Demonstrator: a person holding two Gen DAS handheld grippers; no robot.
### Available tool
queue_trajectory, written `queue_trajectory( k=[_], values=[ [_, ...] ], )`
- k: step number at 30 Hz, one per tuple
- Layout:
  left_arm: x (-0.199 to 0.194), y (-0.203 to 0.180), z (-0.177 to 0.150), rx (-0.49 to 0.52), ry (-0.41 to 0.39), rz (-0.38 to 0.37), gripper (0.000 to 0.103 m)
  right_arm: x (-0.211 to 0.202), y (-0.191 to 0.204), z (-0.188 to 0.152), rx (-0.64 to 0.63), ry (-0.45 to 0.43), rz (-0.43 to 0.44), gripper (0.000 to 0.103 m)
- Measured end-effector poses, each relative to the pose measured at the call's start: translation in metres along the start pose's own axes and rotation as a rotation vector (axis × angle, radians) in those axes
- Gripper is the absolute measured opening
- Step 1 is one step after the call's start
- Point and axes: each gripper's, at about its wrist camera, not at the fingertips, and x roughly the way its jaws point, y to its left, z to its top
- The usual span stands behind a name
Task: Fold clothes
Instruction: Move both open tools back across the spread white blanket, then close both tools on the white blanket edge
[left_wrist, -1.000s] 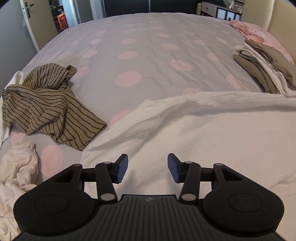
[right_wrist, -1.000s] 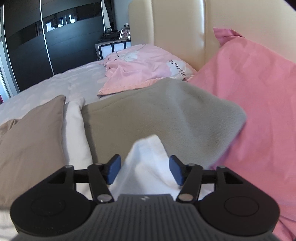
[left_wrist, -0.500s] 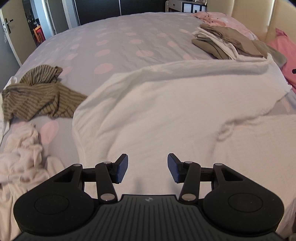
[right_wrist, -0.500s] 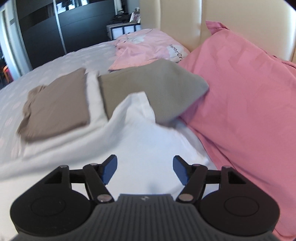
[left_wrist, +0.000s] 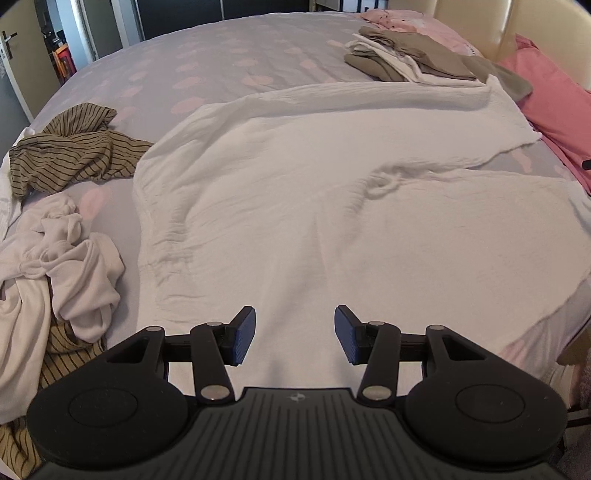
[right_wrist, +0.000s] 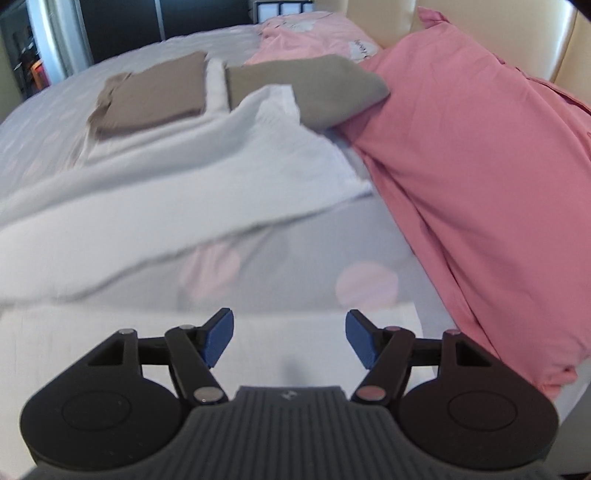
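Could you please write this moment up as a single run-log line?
task: fold clothes | left gripper: open, empty | right gripper: open, empty | white garment: spread on bed, unfolded | folded pile: near pink pillow

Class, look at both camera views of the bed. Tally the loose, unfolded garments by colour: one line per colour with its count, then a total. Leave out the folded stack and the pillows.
White, spread flat: 1, the large white garment
White, crumpled: 1, the white bundle
Olive with dark stripes: 1, the striped garment; the striped cloth under the bundle may be another piece
Total: 3
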Motion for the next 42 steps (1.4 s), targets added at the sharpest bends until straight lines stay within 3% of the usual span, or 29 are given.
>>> queue_trajectory(
  k=[8, 15, 24, 32, 42],
  values=[
    [-0.004, -0.017, -0.026, 0.072, 0.008, -0.035, 0.045, -0.013, 0.000, -0.048, -0.200, 0.048, 0.022, 0.070],
    [0.009, -0.035, -0.045, 0.220, 0.064, -0.064, 0.046, -0.016, 0.004, -0.083, -0.383, 0.113, 0.103, 0.070],
    [0.021, -0.040, -0.066, 0.351, 0.124, -0.039, 0.047, -0.015, 0.006, -0.126, -0.682, 0.199, 0.110, 0.069],
    [0.026, -0.037, -0.084, 0.424, 0.151, 0.032, 0.050, -0.004, 0.018, -0.149, -0.901, 0.273, 0.068, 0.069],
    [0.046, -0.028, -0.095, 0.487, 0.233, 0.189, 0.045, 0.001, 0.018, -0.156, -1.014, 0.270, 0.013, 0.068]
  ],
)
